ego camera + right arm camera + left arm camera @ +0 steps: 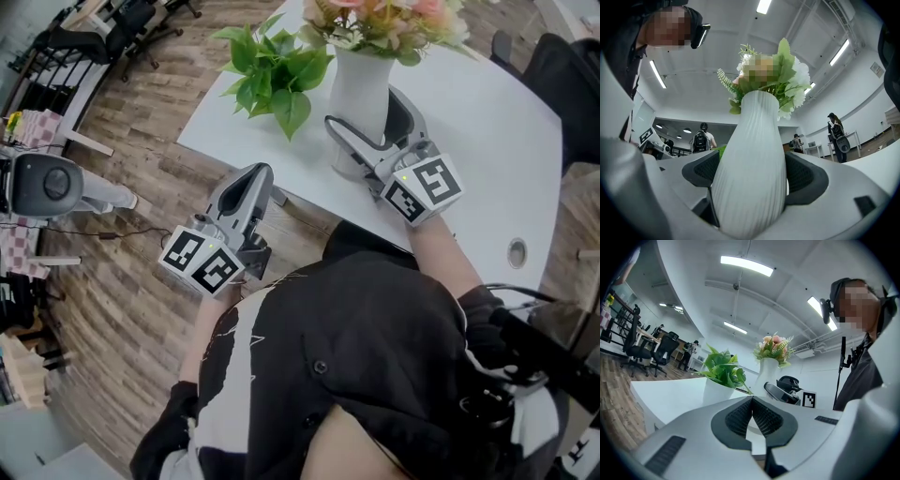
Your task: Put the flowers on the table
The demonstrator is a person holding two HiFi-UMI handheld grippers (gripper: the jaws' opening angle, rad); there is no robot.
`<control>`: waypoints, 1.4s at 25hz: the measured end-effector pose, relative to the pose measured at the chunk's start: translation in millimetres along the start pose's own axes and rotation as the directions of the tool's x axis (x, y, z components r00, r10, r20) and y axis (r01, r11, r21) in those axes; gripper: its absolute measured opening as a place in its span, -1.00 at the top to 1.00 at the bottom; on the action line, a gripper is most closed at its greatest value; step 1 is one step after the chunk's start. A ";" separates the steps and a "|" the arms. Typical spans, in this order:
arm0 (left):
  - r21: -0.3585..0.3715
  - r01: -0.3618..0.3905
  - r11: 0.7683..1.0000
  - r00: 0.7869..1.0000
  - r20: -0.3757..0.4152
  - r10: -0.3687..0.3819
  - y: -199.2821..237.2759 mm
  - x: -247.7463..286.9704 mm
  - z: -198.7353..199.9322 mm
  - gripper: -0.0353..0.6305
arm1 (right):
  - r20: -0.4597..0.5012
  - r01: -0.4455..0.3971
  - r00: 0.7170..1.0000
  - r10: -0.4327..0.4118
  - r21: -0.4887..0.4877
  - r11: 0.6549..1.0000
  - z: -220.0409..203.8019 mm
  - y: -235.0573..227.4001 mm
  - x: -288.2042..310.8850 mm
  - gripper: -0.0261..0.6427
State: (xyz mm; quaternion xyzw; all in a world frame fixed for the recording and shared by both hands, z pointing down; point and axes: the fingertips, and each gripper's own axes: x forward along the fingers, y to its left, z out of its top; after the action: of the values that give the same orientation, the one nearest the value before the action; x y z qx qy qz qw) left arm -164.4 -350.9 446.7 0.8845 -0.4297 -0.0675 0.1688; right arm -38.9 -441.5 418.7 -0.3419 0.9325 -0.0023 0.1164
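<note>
While vase (362,89) of flowers (384,21) stands upper centre near bench (487,141) edge, right hand-held gripper (366,114) clamps its body; left hand-held gripper (260,176) closed, empty, lower left. Risk: nudge on release could topple top-heavy vase off edge.

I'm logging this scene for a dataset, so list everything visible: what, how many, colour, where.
vase: one, white ribbed, on the table near its front edge
flowers: one bunch, pink and white with green leaves, in the vase
potted plant: one, green in a white pot, on the table left of the vase
table: one, white
cable grommet: one, grey, in the tabletop at right
floor: brown wood planks
left gripper: grey, jaws together, empty, off the table's edge
right gripper: grey, closed on the vase
</note>
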 end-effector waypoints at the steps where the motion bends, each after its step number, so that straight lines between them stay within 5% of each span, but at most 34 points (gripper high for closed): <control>1: -0.003 0.005 1.000 1.000 -0.001 -0.005 -0.6 1.1 -1.0 0.86 | 0.002 0.001 1.000 -0.001 -0.006 1.000 -0.5 0.8 -0.6 -0.37; 13: -0.017 0.020 1.000 1.000 -0.015 -0.020 -4.2 -2.1 4.1 0.86 | -0.027 0.011 1.000 -0.012 -0.041 0.999 -1.5 7.8 -5.6 -0.37; 35: -0.148 -0.025 0.989 0.993 -0.117 0.008 -23.0 -19.1 39.0 0.86 | -0.271 0.079 0.959 -0.087 -0.039 0.996 -1.5 9.3 -7.2 -0.37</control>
State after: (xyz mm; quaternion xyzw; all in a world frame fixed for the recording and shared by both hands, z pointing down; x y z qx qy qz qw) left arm -169.7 -332.2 401.5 0.8682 -0.4204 -0.0466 0.2595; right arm -39.8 -429.9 421.0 -0.3786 0.9245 -0.0413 -0.0180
